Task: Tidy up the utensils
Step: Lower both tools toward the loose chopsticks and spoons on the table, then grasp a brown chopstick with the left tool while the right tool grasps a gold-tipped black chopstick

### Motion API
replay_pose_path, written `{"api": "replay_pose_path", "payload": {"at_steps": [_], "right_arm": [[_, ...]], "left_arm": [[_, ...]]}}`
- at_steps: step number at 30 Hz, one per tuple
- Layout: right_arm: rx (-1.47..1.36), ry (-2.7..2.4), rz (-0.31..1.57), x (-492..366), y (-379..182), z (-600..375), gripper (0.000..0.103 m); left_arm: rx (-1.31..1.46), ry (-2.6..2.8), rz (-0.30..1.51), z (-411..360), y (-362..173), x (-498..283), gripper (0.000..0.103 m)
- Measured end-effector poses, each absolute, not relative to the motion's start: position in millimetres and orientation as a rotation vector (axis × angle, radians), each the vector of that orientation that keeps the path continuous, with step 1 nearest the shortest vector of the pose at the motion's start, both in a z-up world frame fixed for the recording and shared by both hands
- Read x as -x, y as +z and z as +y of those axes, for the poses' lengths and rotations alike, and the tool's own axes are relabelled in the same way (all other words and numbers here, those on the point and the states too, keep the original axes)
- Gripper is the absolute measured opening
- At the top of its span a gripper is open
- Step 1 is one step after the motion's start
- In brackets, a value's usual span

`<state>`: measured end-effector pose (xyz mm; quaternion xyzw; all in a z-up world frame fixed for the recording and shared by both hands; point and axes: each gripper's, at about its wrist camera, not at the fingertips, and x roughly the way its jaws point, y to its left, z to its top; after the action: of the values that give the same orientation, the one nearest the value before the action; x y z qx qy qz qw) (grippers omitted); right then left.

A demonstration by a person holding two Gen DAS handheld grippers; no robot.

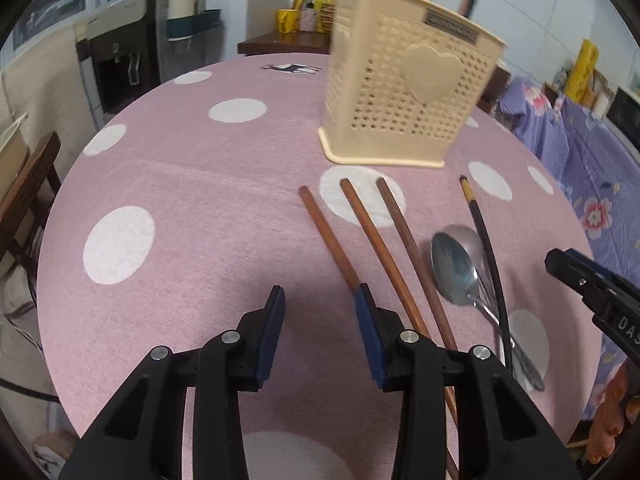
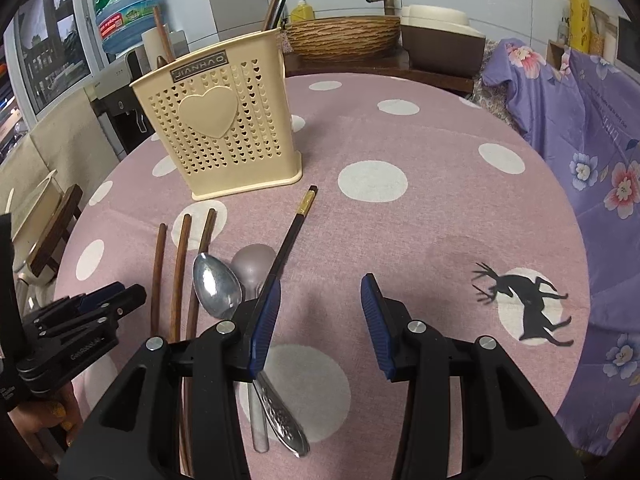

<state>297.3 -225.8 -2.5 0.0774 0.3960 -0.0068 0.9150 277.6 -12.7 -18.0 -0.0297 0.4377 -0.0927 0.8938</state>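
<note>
Pink dotted cloth covers the table, where three wooden chopsticks, a black chopstick and two spoons lie bunched before the cream holder. Left tongs and right tongs both gape wide, empty. Crowded utensils risk a double pickup or a slip.

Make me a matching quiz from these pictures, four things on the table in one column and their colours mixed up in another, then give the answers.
Things:
1. utensil holder
2. lone chopstick
3. shiny spoon
4. deer print

Colours:
A. silver
B. black on a white dot
C. cream
D. black with a gold band

Pairs: 1-C, 2-D, 3-A, 4-B
</note>
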Motion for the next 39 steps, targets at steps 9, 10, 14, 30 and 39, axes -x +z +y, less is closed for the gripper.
{"api": "replay_pose_path", "payload": {"at_steps": [9,10,14,30,39], "right_arm": [[-0.258,-0.034,0.89,-354,-14,-229,0.032],[-0.258,-0.039,0.892,-358,-16,-228,0.032],[-0.26,-0.065,0.91,-374,-21,-223,0.03],[-0.188,-0.138,0.949,-400,-33,-197,0.009],[-0.171,-0.159,0.941,-410,-34,-195,0.008]], "left_arm": [[0.118,-0.191,0.908,-20,-11,-301,0.037],[0.117,-0.186,0.908,-22,-12,-304,0.037],[0.102,-0.158,0.913,-27,-17,-308,0.037],[0.05,-0.098,0.916,-40,-22,-332,0.029],[0.031,-0.077,0.91,-39,-23,-340,0.011]]}}
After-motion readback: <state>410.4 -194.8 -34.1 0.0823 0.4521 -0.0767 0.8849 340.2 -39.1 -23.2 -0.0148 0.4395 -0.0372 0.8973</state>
